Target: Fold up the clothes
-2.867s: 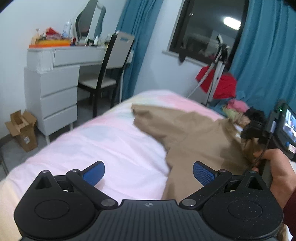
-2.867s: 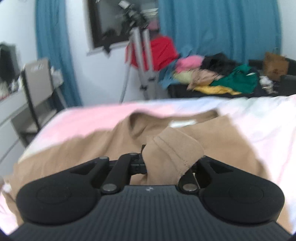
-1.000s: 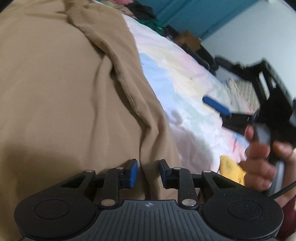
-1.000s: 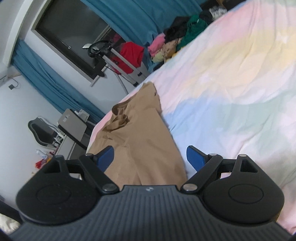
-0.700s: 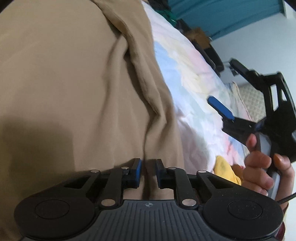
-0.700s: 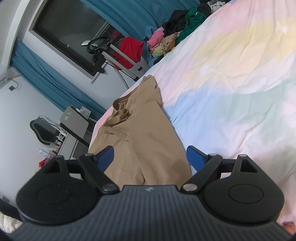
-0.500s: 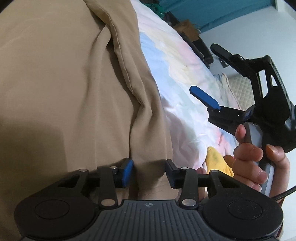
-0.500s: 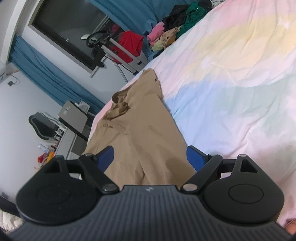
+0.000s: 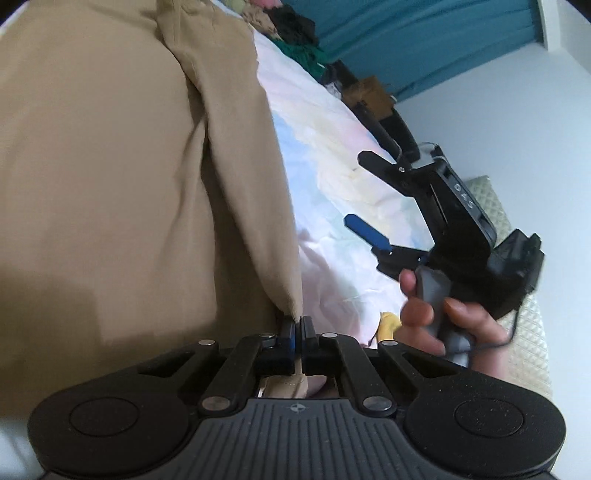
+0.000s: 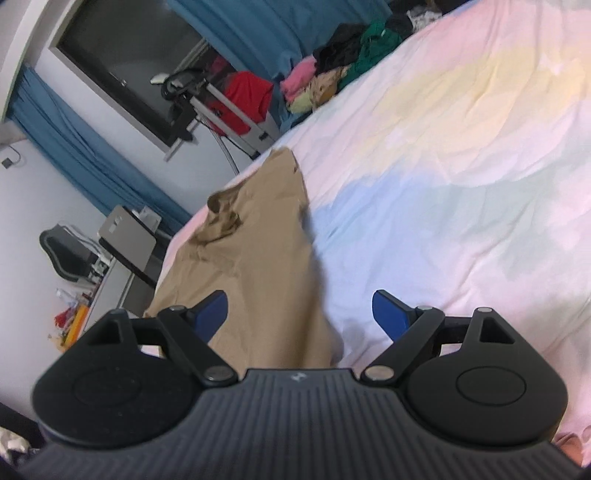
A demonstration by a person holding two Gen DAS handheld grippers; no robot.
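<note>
Bed [image 10: 461, 155]; tan garment [image 9: 110, 166] in left gripper [image 9: 297, 328]

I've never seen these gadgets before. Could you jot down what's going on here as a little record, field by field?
Setting: a bed with a pastel bedsheet
Garment: tan shirt, spread on the sheet
Left gripper: closed, pinching the shirt's near corner
Right gripper: open, holding nothing, above the shirt's edge
Hand: grips the right gripper's handle, seen from the left camera
Background: clothes pile past the bed, blue curtains, dark window
Fold stage: not clear from these views
</note>
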